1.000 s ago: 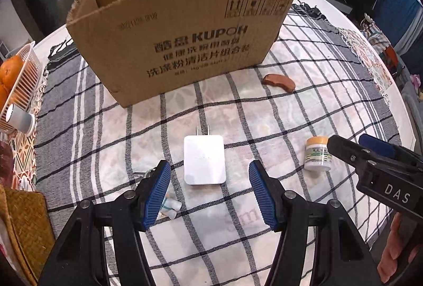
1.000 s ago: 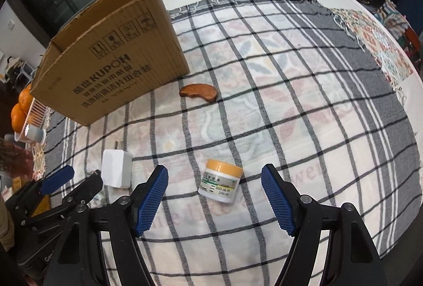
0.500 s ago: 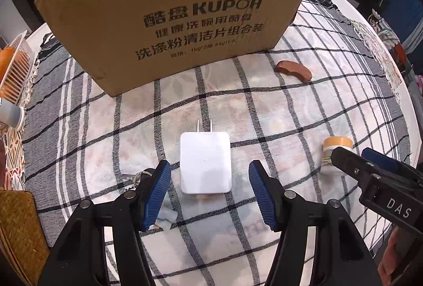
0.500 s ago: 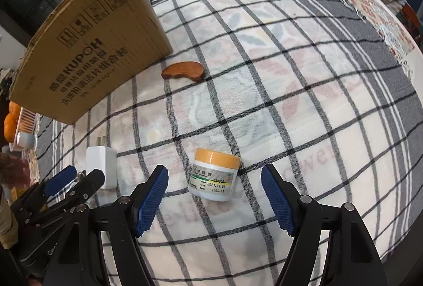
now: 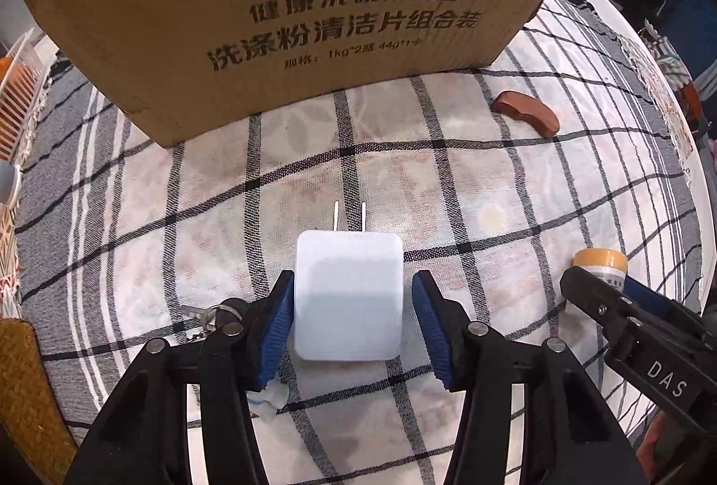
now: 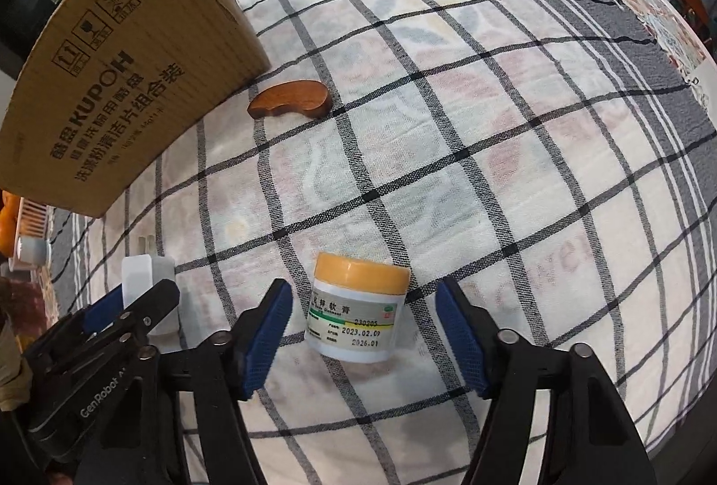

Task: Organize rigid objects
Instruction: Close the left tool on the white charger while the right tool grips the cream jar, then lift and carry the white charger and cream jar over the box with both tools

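Note:
A white plug charger (image 5: 348, 296) lies flat on the checked cloth, prongs toward the cardboard box (image 5: 304, 1). My left gripper (image 5: 353, 319) is open with a blue pad on each side of the charger, near it. A white jar with an orange lid (image 6: 358, 305) stands between the open pads of my right gripper (image 6: 365, 328), with gaps on both sides. A curved brown wooden piece (image 6: 291, 105) lies near the box corner (image 6: 125, 81). The charger (image 6: 143, 283) shows at left in the right wrist view, the jar (image 5: 600, 265) at right in the left wrist view.
Keys on a ring (image 5: 215, 312) lie under my left finger. A white wire basket with oranges (image 5: 18, 90) stands at the far left. A woven item (image 5: 22, 386) sits at the lower left. The table edge (image 5: 703, 189) curves at right.
Both grippers have moved forward and down. The charger now sits between the left pads, and the jar sits between the right pads. The box looms closer.

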Available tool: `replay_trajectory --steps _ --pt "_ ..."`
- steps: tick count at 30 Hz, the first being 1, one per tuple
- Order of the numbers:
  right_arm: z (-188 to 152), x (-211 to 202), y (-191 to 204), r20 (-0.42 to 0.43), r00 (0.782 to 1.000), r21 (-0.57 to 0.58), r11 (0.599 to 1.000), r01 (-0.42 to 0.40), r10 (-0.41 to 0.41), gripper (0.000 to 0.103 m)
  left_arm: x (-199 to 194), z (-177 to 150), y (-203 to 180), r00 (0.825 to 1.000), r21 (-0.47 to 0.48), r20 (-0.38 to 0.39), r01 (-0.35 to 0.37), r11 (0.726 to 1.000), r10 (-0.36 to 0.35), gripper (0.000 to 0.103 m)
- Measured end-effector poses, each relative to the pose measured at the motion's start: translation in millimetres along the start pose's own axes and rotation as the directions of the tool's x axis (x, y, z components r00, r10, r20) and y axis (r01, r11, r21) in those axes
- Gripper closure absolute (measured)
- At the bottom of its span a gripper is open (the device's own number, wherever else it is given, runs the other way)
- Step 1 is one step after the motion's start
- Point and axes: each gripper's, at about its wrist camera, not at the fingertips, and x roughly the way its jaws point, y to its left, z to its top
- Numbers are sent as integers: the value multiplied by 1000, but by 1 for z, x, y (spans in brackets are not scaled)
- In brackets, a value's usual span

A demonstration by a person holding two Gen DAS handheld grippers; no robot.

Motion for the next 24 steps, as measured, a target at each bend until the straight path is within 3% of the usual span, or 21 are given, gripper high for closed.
replay_trajectory --steps 4,6,15,24 --pt "2 6 -1 -8 1000 4 1000 -10 10 46 0 1 0 1000 -2 10 -26 1000 26 57" --pt "2 6 -2 5 1000 0 1000 -2 2 57 -1 0 1 999 -4 14 -31 999 32 58" --pt "-6 2 5 37 999 -46 999 -11 13 61 -4 -9 2 1000 -31 22 2 1000 -2 59" --pt "-12 -16 16 87 995 -104 994 -40 49 62 -28 -19 6 996 -47 85 20 999 -15 59"
